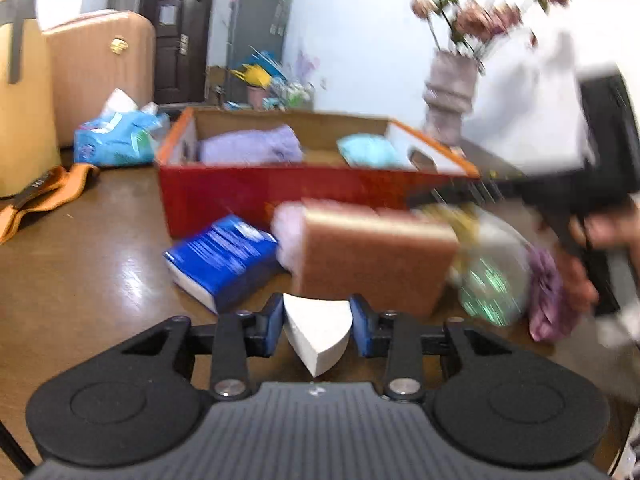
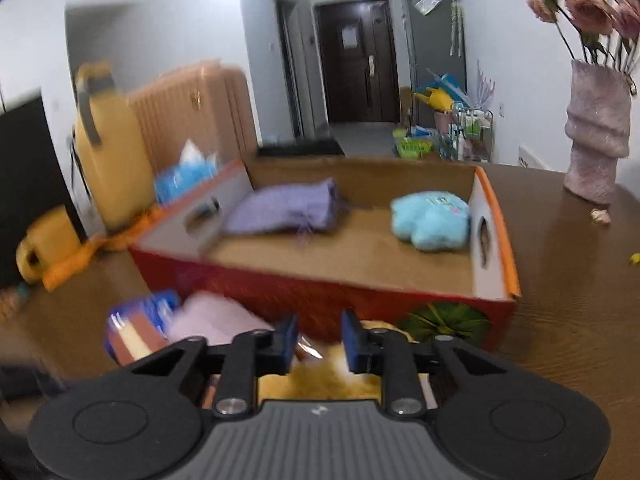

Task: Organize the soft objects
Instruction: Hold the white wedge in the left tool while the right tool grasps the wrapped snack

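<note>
My left gripper (image 1: 318, 326) is shut on a white wedge-shaped sponge (image 1: 318, 334), held above the brown table. Ahead lies a brown sponge block (image 1: 376, 258) with a pink soft thing (image 1: 289, 236) behind it. The red cardboard box (image 1: 280, 196) holds a purple cloth (image 1: 252, 146) and a light blue plush (image 1: 370, 151). My right gripper (image 2: 319, 346) hangs over a yellow fluffy toy (image 2: 332, 380); the blue pads sit at its sides, grip unclear. The box (image 2: 360, 304), purple cloth (image 2: 284, 208) and blue plush (image 2: 430, 220) show in the right wrist view.
A blue tissue pack (image 1: 222, 258) lies left of the brown block. A green-patterned bag (image 1: 490, 284) and purple cloth (image 1: 548, 296) lie right. A vase of flowers (image 2: 596, 136) stands far right. A yellow bag (image 2: 114, 148), suitcase (image 1: 100, 68) and blue wipes pack (image 1: 116, 140) stand left.
</note>
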Available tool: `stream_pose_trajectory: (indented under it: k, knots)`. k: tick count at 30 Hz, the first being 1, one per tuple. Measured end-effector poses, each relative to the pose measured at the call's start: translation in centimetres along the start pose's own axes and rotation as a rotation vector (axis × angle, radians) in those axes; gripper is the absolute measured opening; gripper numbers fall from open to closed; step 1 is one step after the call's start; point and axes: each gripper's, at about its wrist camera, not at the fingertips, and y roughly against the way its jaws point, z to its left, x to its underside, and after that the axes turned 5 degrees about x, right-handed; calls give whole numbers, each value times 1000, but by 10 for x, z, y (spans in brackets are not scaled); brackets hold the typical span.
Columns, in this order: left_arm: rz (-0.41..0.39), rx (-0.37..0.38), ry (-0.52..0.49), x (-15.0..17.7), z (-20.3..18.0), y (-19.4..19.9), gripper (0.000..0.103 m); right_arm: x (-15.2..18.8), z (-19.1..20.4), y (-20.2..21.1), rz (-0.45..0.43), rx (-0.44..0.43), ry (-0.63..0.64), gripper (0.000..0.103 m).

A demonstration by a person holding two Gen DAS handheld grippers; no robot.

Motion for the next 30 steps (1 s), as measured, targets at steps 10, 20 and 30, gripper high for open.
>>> stream_pose_trajectory:
  k: [10, 20, 30]
  knots:
    - [-111, 1, 66, -54, 33, 9, 36, -15, 17, -26, 79, -108, 337, 28]
    - [-69, -52, 92, -49, 44, -4, 36, -16, 21, -47, 164, -152, 425, 23]
    - [-141, -71, 53, -54, 24, 44, 36, -26, 20, 29, -16, -72, 339, 11]
